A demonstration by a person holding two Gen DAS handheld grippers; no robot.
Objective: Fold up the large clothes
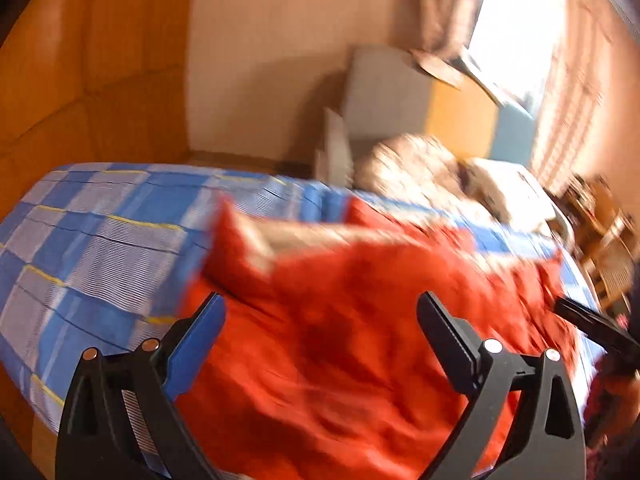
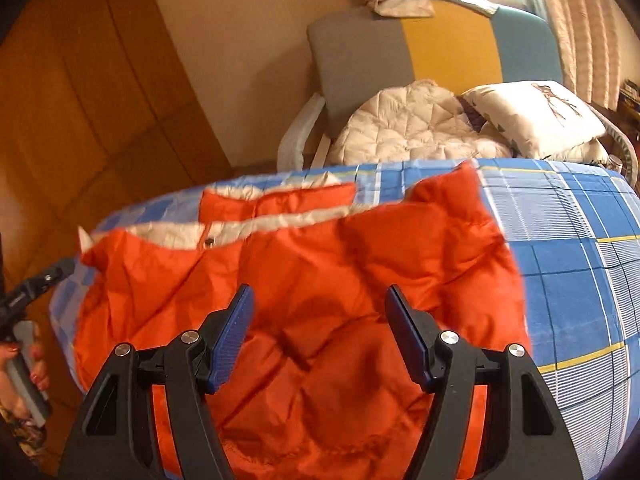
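Note:
An orange-red padded jacket (image 2: pixel 320 280) with a pale lining lies spread on a bed with a blue checked sheet (image 2: pixel 580 260). In the left wrist view the jacket (image 1: pixel 360 340) is blurred by motion. My left gripper (image 1: pixel 320 308) is open and empty, above the jacket. My right gripper (image 2: pixel 318 300) is open and empty, above the jacket's middle. The right gripper's body shows at the right edge of the left wrist view (image 1: pixel 600 328). The left gripper and the hand on it show at the left edge of the right wrist view (image 2: pixel 28 292).
Behind the bed stands an armchair (image 2: pixel 400 48) with grey, yellow and blue panels, holding a cream quilted jacket (image 2: pixel 408 124) and a white cushion (image 2: pixel 536 112). A wooden wardrobe (image 2: pixel 80 100) is on the left. A bright window with curtains (image 1: pixel 520 28) is at the back right.

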